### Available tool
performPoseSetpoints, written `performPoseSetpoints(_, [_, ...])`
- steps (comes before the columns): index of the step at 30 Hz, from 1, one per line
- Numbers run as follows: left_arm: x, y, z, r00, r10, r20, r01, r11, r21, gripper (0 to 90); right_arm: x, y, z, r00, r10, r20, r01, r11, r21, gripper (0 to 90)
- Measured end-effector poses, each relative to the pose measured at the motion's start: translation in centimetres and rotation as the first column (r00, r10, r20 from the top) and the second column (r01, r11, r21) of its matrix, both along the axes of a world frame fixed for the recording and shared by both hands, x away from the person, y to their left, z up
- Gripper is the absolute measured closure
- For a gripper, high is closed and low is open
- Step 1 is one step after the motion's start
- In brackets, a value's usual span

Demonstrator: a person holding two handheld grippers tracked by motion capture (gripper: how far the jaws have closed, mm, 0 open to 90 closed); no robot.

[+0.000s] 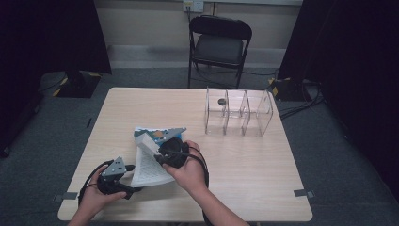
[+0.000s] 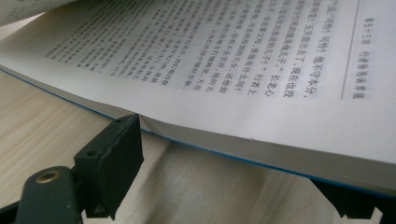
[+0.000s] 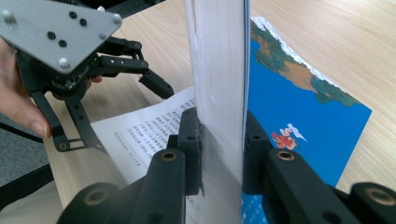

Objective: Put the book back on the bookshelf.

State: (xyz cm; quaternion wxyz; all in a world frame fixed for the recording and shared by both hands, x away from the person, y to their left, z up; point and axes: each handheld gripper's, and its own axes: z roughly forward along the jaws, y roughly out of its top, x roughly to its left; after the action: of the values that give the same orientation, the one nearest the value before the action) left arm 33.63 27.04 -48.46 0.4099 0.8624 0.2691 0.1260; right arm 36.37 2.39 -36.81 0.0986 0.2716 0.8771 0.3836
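Note:
A paperback book (image 1: 149,173) lies open on the wooden table (image 1: 263,179), its blue illustrated cover (image 3: 299,102) flat on the wood. My right gripper (image 3: 222,135) is shut on a thick block of its pages (image 3: 219,56) and holds them upright over the cover; from above this gripper (image 1: 157,153) is at the middle of the book. My left gripper (image 2: 233,163) is open at the book's near left corner, one jaw tip touching the lower edge of the printed page (image 2: 210,56), the other tucked under the book's edge. From above it (image 1: 131,180) sits just left of the open page.
A clear acrylic organizer (image 1: 237,113) with several compartments stands at the back right of the table, a small dark object (image 1: 221,101) in its left compartment. A black folding chair (image 1: 219,42) stands beyond the far edge.

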Motion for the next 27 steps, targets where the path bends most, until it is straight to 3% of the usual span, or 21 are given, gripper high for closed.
performPoseSetpoints(4, [0.1,0.0,0.3,1.0000,0.001,0.003,-0.001,0.9999,0.014,15.5,-0.1,0.0,-0.1,1.0000,-0.001,-0.001,0.001,1.0000,0.000,75.2])
performPoseSetpoints(27, [0.6,0.0,1.6,0.9994,0.024,0.023,-0.023,0.9989,-0.041,14.9,-0.3,-0.3,-0.3,0.9999,0.014,-0.006,-0.014,0.9999,-0.002,75.2])
